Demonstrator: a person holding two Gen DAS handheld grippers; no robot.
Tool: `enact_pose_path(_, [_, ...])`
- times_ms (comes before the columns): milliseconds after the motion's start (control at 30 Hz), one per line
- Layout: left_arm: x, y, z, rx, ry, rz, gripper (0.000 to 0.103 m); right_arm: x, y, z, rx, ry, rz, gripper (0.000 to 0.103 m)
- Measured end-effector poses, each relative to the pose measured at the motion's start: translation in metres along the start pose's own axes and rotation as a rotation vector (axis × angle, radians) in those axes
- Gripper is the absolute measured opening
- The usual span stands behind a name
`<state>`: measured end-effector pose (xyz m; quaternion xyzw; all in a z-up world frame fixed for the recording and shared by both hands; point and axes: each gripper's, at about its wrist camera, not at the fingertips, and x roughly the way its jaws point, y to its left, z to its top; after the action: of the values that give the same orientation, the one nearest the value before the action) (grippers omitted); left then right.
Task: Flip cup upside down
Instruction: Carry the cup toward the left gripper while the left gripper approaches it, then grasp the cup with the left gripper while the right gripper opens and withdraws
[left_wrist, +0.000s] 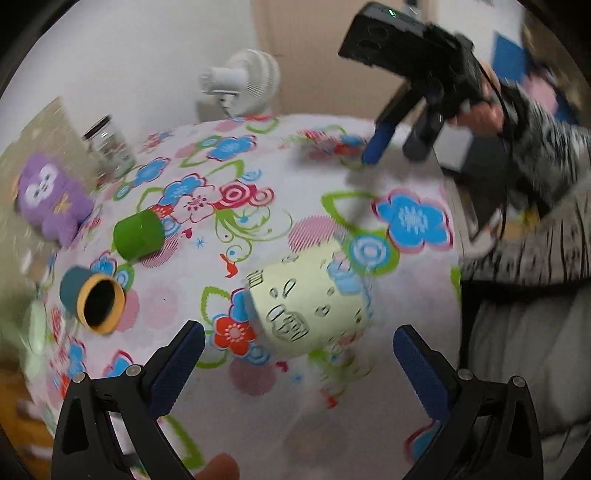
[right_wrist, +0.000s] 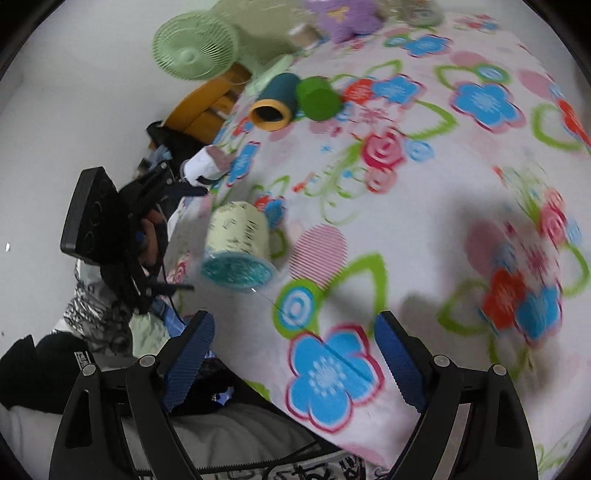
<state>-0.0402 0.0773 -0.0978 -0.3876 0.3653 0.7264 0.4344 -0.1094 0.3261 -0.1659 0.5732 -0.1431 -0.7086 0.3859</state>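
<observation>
The pale yellow printed cup (left_wrist: 310, 302) lies on its side on the flower-patterned tablecloth (left_wrist: 406, 295), near the table's front edge, just ahead of the spread, empty left gripper (left_wrist: 299, 349). The right gripper (right_wrist: 295, 343), also spread and empty, hovers well apart from it.

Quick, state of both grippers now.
Left gripper: open, holding nothing; pale cup ahead of its fingers.
Right gripper: open, holding nothing, over the tablecloth.
</observation>
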Motion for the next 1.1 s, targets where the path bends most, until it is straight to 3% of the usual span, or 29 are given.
enact_pose_path(100, [0.007, 0.002, 0.006, 0.095, 0.027, 0.021, 0.103, -0.003, -0.010, -0.012, 0.048, -0.016, 0.003, 0.090])
enact_pose_path(233, [0.017, 0.005, 0.014, 0.219, 0.047, -0.006, 0.103, -0.005, -0.020, -0.025, 0.099, -0.022, -0.004, 0.090])
enact_pose_path(500, [0.042, 0.009, 0.024, 0.372, 0.136, -0.017, 0.103, -0.017, -0.031, -0.035, 0.148, -0.045, 0.015, 0.090])
enact_pose_path(767, [0.060, -0.002, 0.043, 0.438, 0.162, -0.033, 0.103, -0.011, -0.027, -0.030, 0.128, -0.030, 0.043, 0.090])
enact_pose_path(900, [0.073, 0.000, 0.045, 0.413, 0.181, -0.021, 0.101, -0.009, -0.026, -0.030, 0.116, -0.020, 0.048, 0.090])
enact_pose_path(1100, [0.079, 0.002, 0.045, 0.378, 0.217, -0.022, 0.077, 0.001, -0.019, -0.025, 0.092, -0.005, 0.040, 0.090])
